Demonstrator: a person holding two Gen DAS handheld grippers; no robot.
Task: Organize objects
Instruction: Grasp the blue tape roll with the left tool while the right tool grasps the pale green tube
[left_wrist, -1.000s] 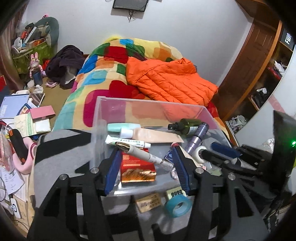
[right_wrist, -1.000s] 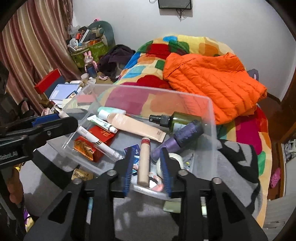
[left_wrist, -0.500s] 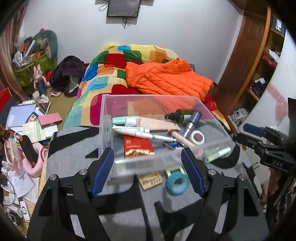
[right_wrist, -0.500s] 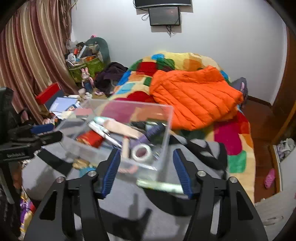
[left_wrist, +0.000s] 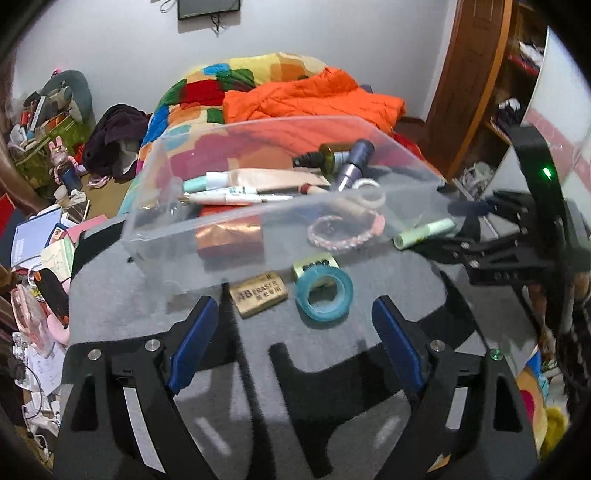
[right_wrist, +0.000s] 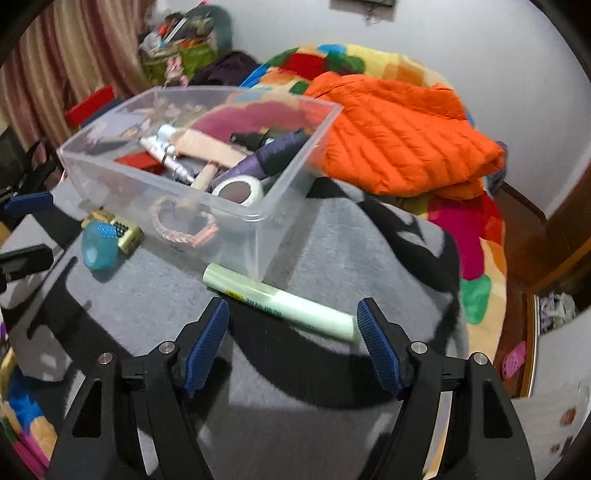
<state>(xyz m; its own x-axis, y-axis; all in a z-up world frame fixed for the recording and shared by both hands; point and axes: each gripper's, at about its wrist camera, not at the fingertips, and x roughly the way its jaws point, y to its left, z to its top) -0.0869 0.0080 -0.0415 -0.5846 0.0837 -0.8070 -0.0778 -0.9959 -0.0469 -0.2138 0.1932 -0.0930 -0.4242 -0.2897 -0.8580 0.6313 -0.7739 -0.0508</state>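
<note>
A clear plastic bin (left_wrist: 229, 236) (right_wrist: 280, 199) holding tubes, bottles, a tape ring and a pink bracelet sits on a grey blanket. In front of it lie a tan eraser (left_wrist: 258, 293), a teal tape roll (left_wrist: 324, 295) (right_wrist: 100, 248) and a small yellow item (left_wrist: 314, 263) (right_wrist: 127, 233). My left gripper (left_wrist: 295, 345) hovers just short of the eraser and tape, jaws opening, nothing between them. A pale green tube (right_wrist: 279, 302) (left_wrist: 424, 233) lies by the bin's corner. My right gripper (right_wrist: 291, 347) hangs over the tube's near side, jaws opening, pads off it.
An orange jacket (right_wrist: 399, 136) and a colourful quilt (left_wrist: 207, 85) lie on the bed behind the bin. Books and clutter (left_wrist: 37, 236) cover the floor at left. A wooden wardrobe (left_wrist: 476, 74) stands at right. The grey blanket (right_wrist: 332, 251) runs to the bed's edge.
Both grippers pulled back out of the bin and spread their jaws wide. The left now faces the eraser and tape; the right swung toward the green tube outside the bin.
</note>
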